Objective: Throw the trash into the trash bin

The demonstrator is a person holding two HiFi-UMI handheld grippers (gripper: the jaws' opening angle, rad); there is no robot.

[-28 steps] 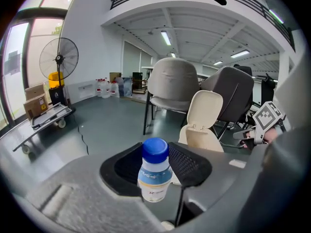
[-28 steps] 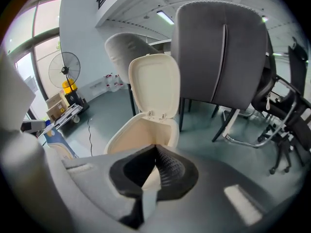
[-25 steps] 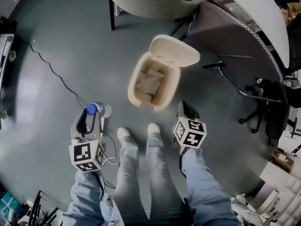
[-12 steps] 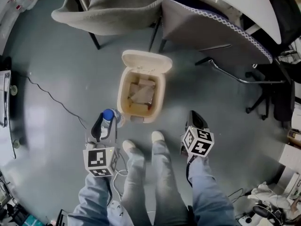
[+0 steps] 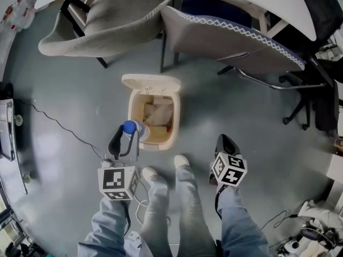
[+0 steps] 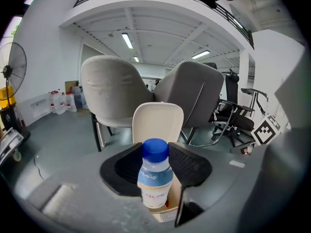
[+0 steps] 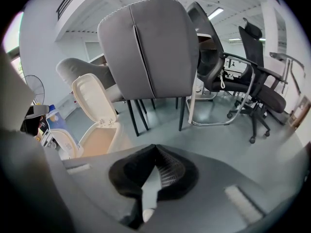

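A cream trash bin (image 5: 175, 123) stands on the grey floor with its lid (image 5: 151, 82) flipped open and paper scraps inside. My left gripper (image 5: 125, 140) is shut on a small clear bottle (image 5: 131, 128) with a blue cap, held upright at the bin's near left corner. In the left gripper view the bottle (image 6: 155, 178) sits between the black pads, with the bin lid (image 6: 158, 123) right behind it. My right gripper (image 5: 225, 143) hangs to the right of the bin, its jaws together and nothing seen in them. From the right gripper view, the bin (image 7: 95, 135) lies to the left.
Two grey chairs (image 5: 107, 20) (image 5: 225, 36) stand behind the bin under a white table. An office chair (image 5: 316, 90) is at the right. A black cable (image 5: 59, 125) runs over the floor at the left. The person's shoes (image 5: 181, 160) are just in front of the bin.
The left gripper has carried the bottle from beside the bin's left up to its near left corner. The right gripper has shifted slightly and stays shut. The bin now lies more straight ahead.
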